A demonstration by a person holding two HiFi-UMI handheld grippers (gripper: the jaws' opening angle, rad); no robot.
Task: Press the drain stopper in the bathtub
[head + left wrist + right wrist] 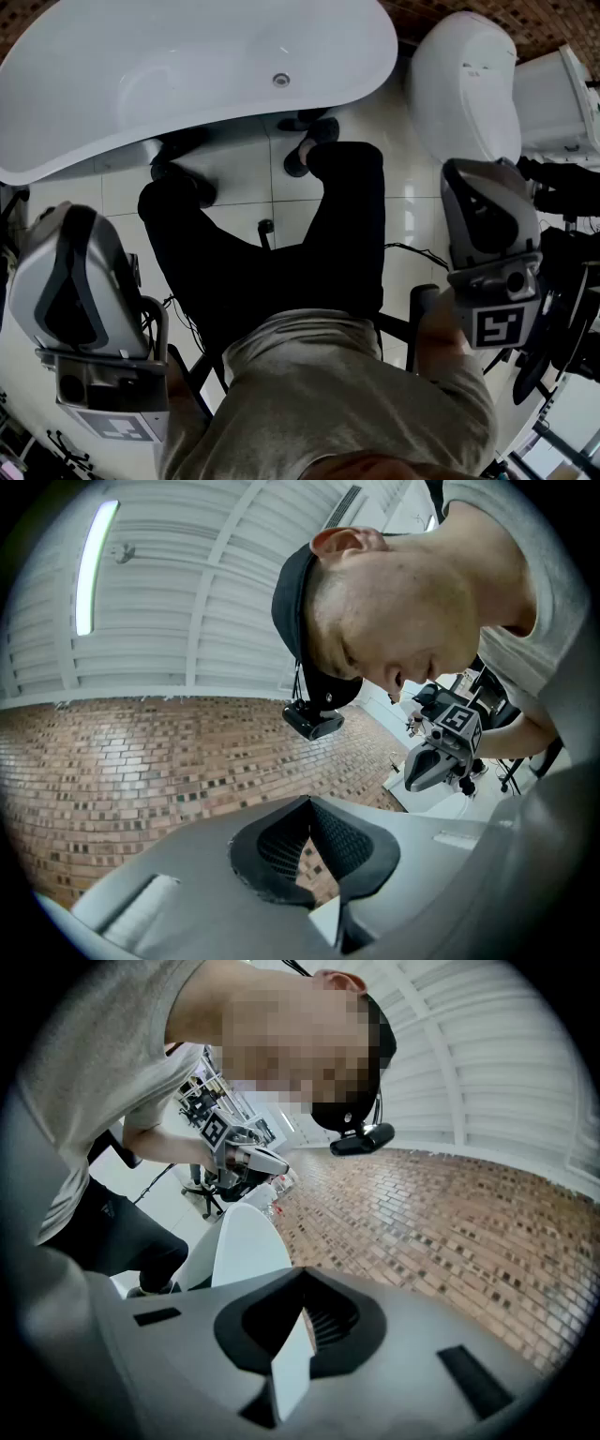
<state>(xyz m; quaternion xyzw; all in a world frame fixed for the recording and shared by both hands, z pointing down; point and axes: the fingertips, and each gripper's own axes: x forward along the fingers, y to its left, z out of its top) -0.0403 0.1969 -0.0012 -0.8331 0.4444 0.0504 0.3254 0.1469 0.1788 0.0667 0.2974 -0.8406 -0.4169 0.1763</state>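
Task not begun, I judge. Drain stopper point(280, 80) sits in bathtub point(112, 103) floor, well apart from both tools. My left gripper point(308, 803) and right gripper point(303, 1279) are pressed together, empty, aimed up at person. Reach and press left to do.

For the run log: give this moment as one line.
left gripper shut, empty | right gripper shut, empty | both away from bathtub | drain stopper untouched

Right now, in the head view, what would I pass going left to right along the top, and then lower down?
Top: drain stopper → toilet. Lower down: left tool → black trousers → right tool.
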